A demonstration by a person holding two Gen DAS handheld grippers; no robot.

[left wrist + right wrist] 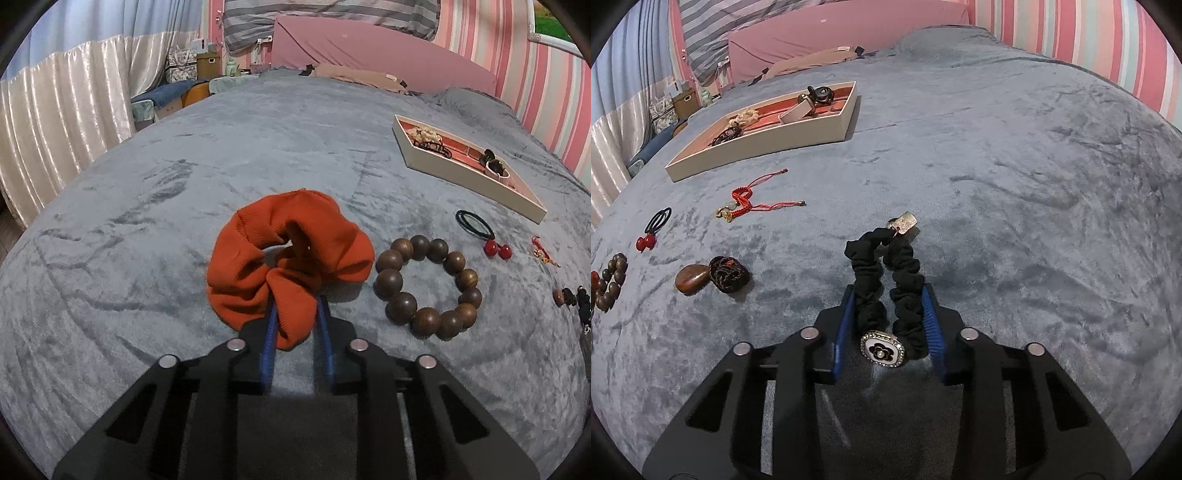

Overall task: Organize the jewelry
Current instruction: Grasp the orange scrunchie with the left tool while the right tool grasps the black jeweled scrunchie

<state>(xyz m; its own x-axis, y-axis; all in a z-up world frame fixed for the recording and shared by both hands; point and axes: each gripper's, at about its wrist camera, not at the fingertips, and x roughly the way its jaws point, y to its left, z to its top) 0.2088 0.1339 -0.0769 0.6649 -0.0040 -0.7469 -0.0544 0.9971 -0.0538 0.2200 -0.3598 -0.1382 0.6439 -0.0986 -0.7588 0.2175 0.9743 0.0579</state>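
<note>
On grey blanket (147, 221), left tongs (295, 314) pinching 1 orange scrunchie (288, 258), right tongs (890, 299) gripping 1 black scrunchie (886, 280).

A bed (184, 155) covered in grey plush is seen; on it are laid a cream tray (461, 173), an orange scrunchie (258, 266), a wooden bead bracelet (400, 306), a black hair tie (474, 221) and a red cord bracelet (742, 197).

The bead bracelet (428, 287) lies right of the scrunchie (288, 266), the tray (461, 173) behind, seemingly apart.

Orange scrunchie (288, 266) in left claw (295, 314); black scrunchie (886, 284) in right claw (891, 299).
</note>
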